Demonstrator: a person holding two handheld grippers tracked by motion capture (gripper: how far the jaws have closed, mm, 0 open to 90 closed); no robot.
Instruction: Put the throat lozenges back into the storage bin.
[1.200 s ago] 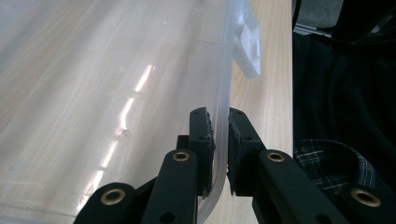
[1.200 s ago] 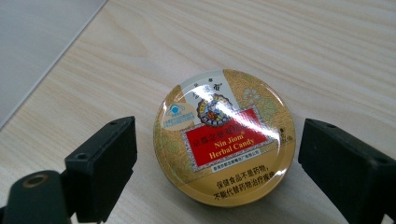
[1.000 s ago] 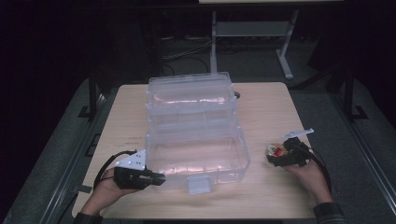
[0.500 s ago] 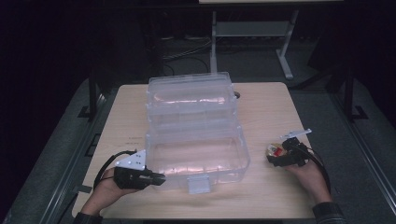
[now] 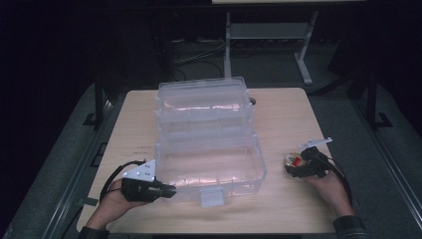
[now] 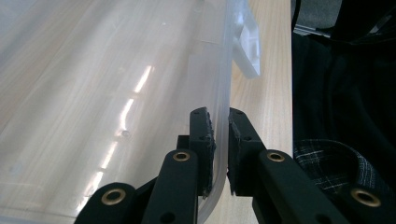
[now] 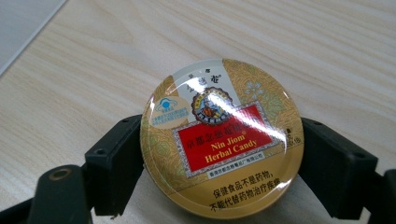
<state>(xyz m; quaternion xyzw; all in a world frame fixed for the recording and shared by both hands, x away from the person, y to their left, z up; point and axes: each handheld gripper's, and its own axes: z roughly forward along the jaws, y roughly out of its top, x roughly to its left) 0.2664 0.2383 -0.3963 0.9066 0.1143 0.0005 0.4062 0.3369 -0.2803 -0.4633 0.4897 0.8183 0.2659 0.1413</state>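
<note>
On the near right of the wooden counter [image 5: 283, 114], the right tongs [image 5: 292, 167] sit low over the surface with a round candy tin [image 7: 223, 137] between their two black jaws. Seen from the right gripper view, the tin lies flat with its lid up, gold with a red label reading "Nin Jiom Herbal Candy", and a jaw stands against its rim on either side; the jaws have just been closing in on it and now touch the tin's edge left and right. From the high view the tin [image 5: 290, 160] shows as a small bright spot at the tip of those tongs, well apart from the box and near the counter's right edge. The person's right hand [image 5: 332, 185] comes in from the near edge behind it, a cable looping back along the wrist.

At the near left, the left tongs [image 5: 168, 189] are narrow, pinched on the near left wall of a clear plastic box [image 5: 209, 167]. The left gripper view shows that thin translucent wall [image 6: 223, 121] running between the two pads, one pad inside the box and one outside, both pressed to it. The box stands in the middle of the counter with its lid [image 5: 204, 102] swung open toward the far side, so the lower tray faces up; a clear latch tab [image 5: 211, 197] sticks out from the near wall. The left hand [image 5: 112, 204] holds its gripper at the counter's near left corner, the grey three-cornered plate on top.
</note>
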